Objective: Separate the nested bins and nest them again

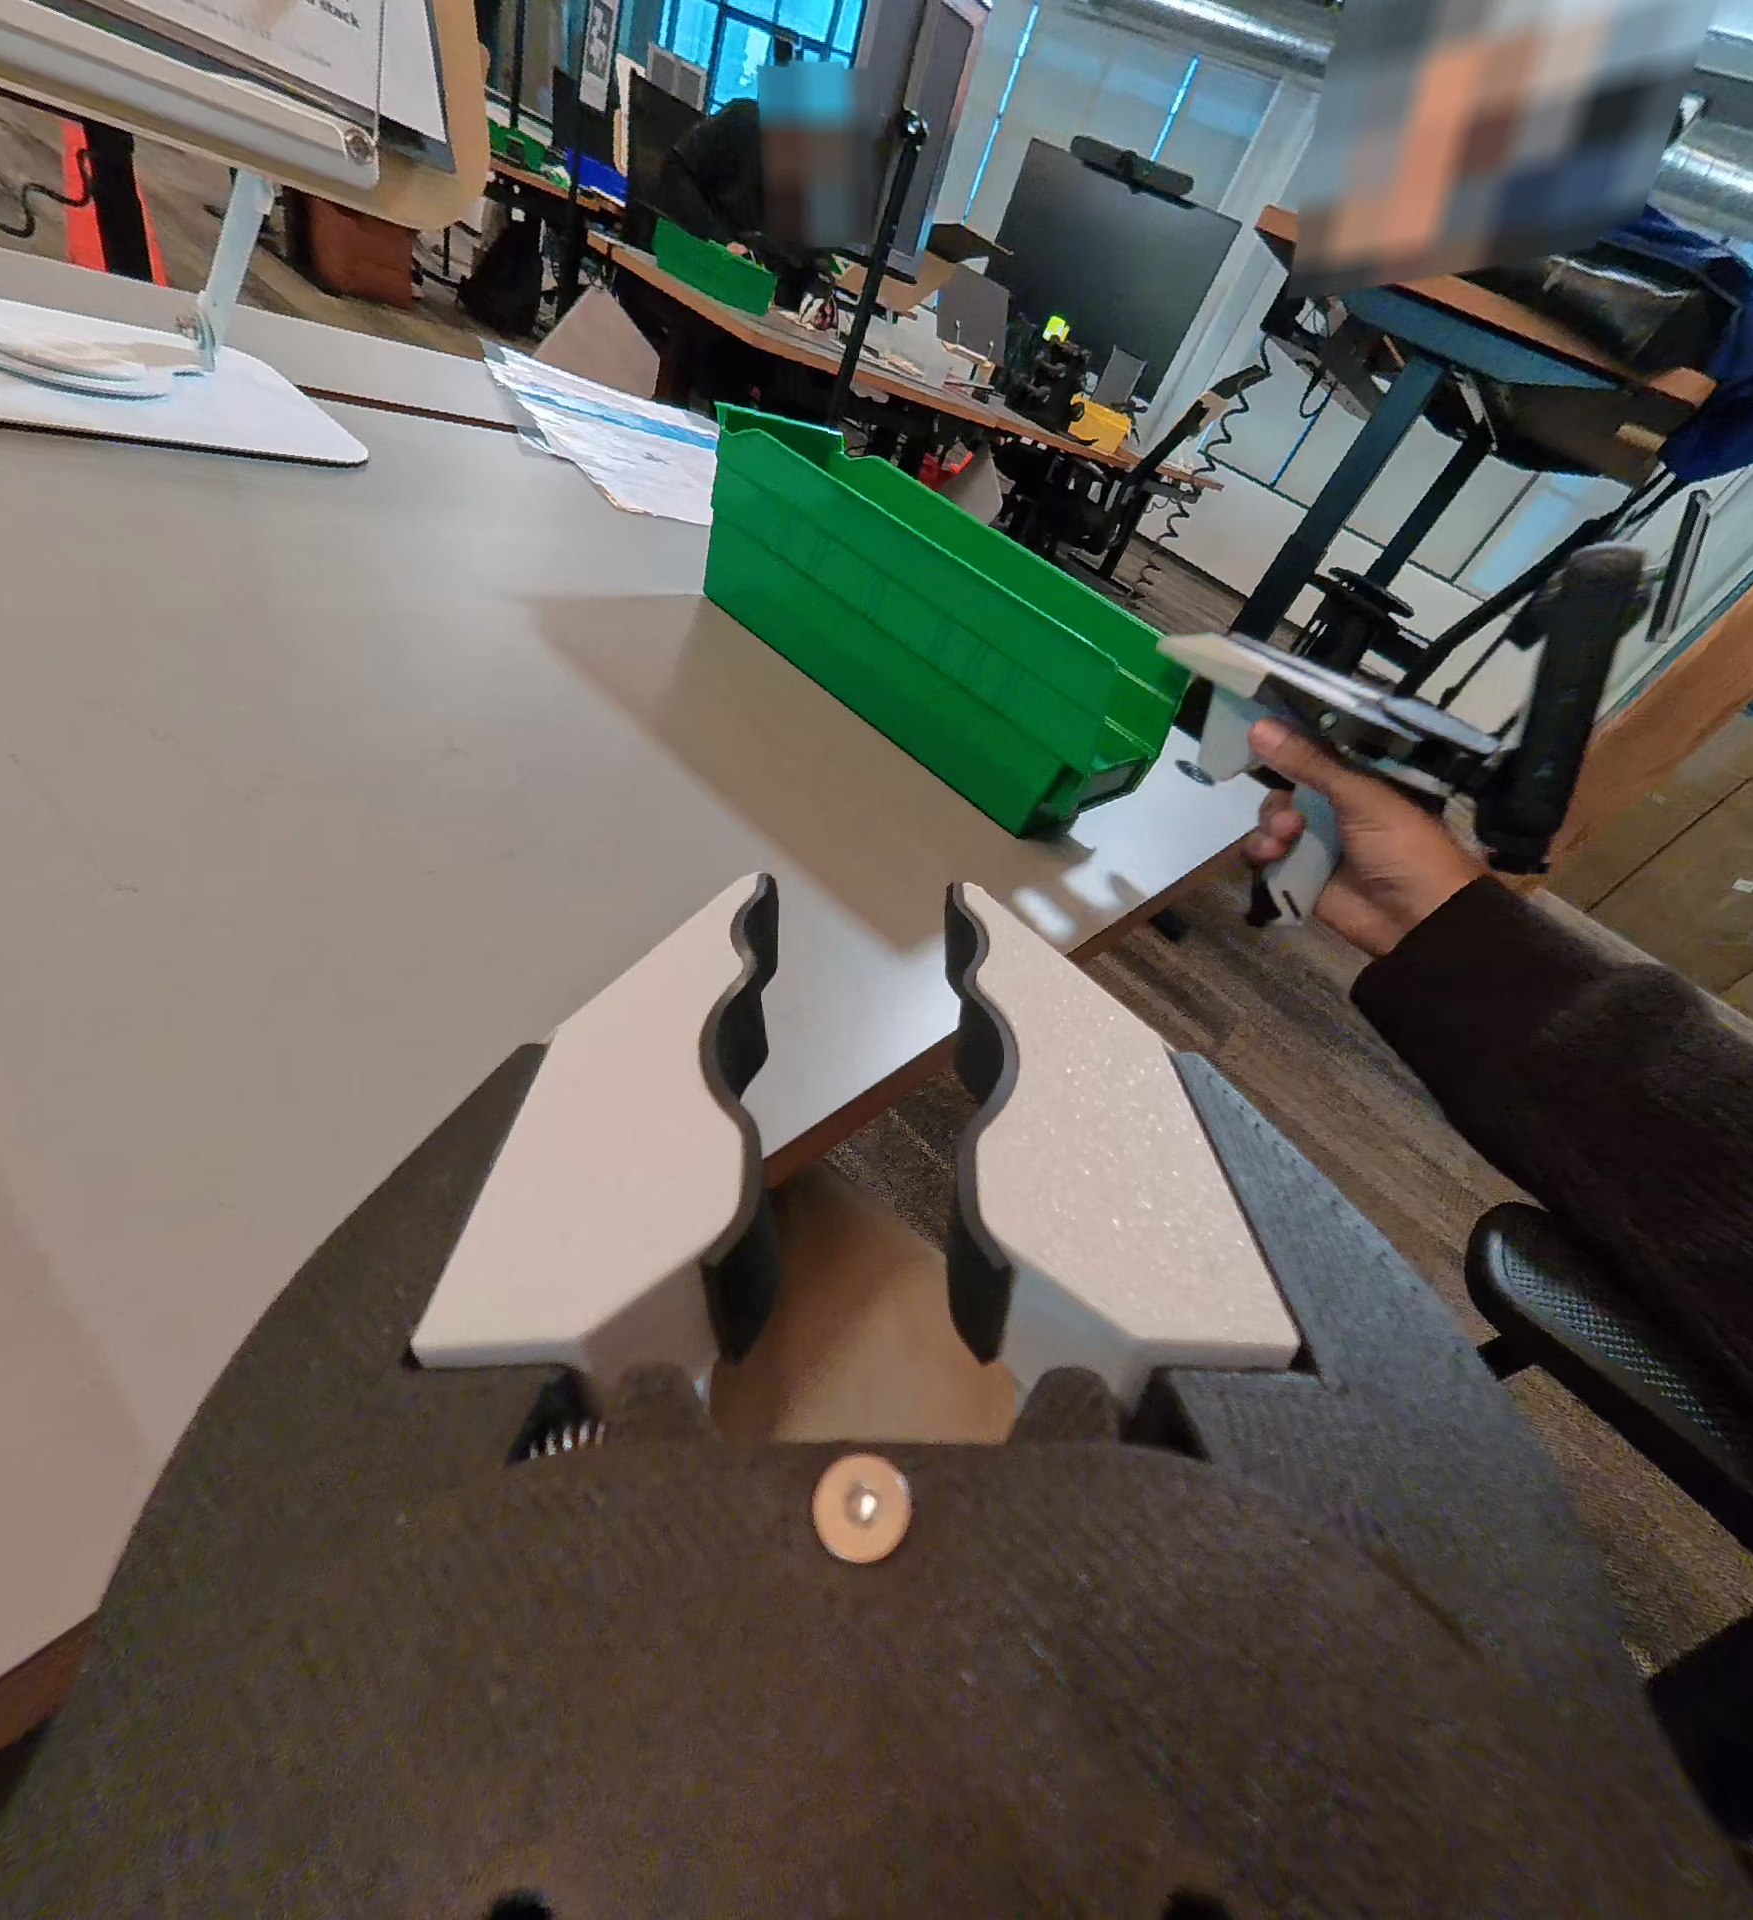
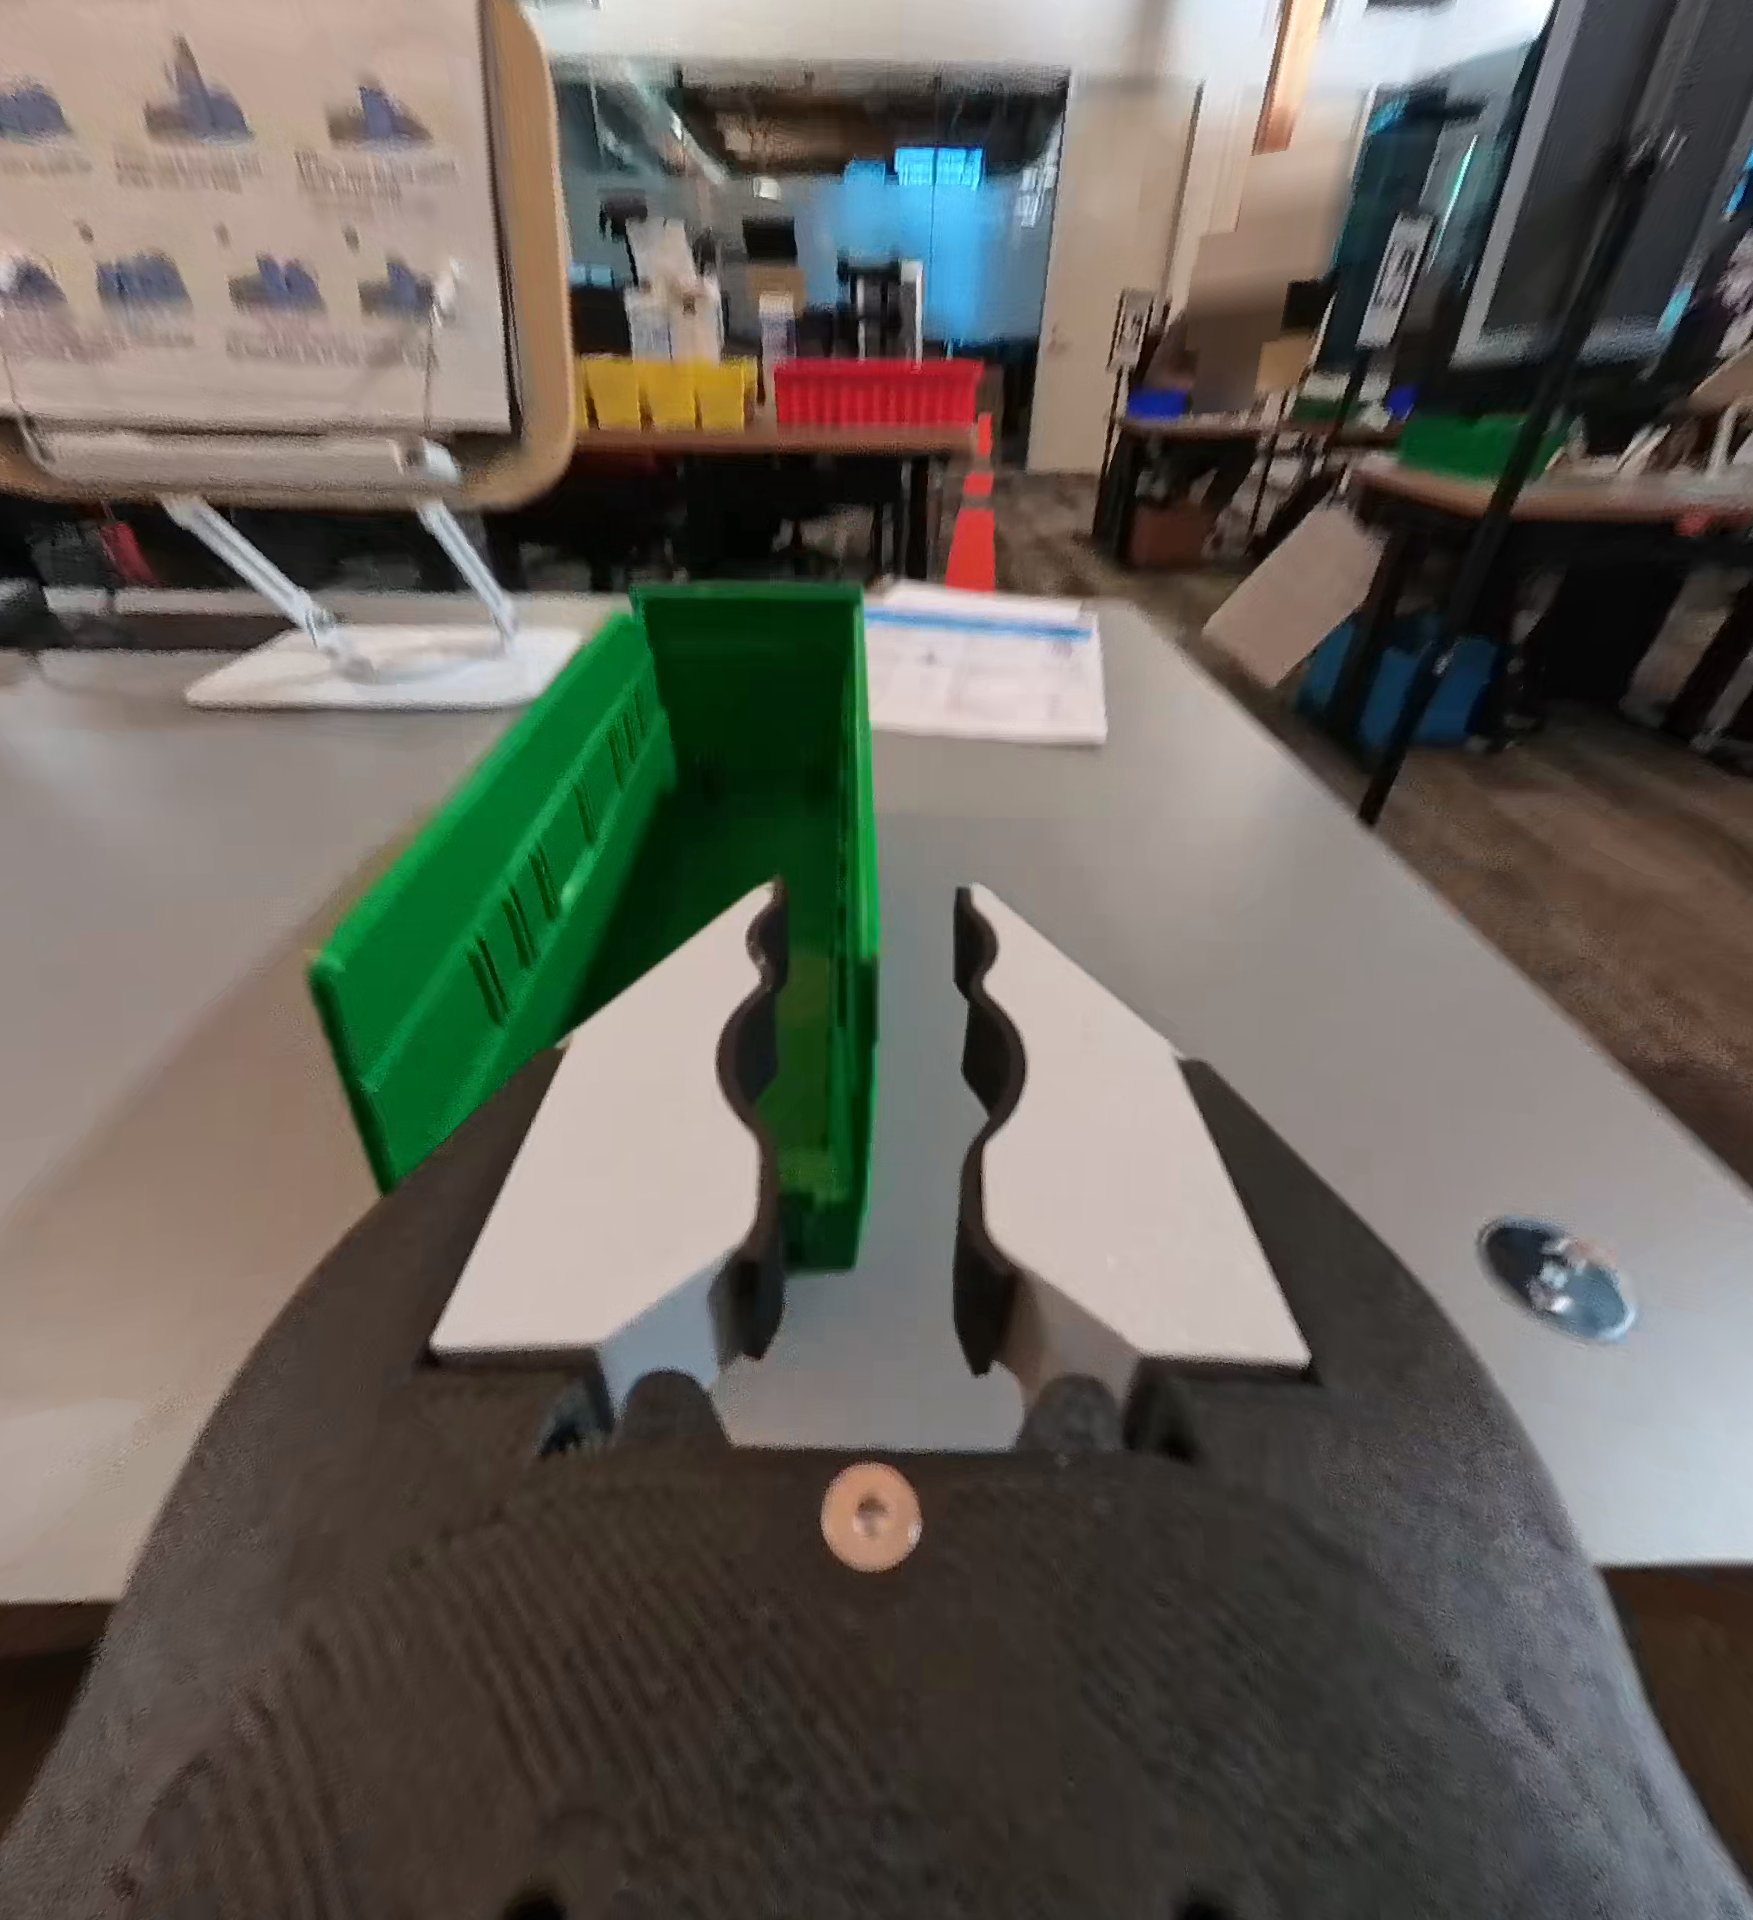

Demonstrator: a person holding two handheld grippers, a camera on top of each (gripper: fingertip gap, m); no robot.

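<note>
The nested green bins (image 1: 913,623) stand as one stack on the grey table (image 1: 332,727), close to its right edge. My left gripper (image 1: 861,904) is open and empty, held low over the table's near corner, well short of the bins. My right gripper (image 1: 1204,665), held by a hand, hovers at the bins' near end. In the right wrist view the bins (image 2: 747,810) run away from me. My right gripper (image 2: 867,899) is open, and the bins' right wall (image 2: 856,935) lines up with the gap between its fingers. I cannot tell if they touch.
A white stand (image 1: 176,405) carrying a board sits at the table's back left. Loose paper sheets (image 2: 986,675) lie behind the bins. A metal grommet (image 2: 1558,1294) is set in the table at the right. An office chair (image 1: 1578,1351) stands beside the table edge.
</note>
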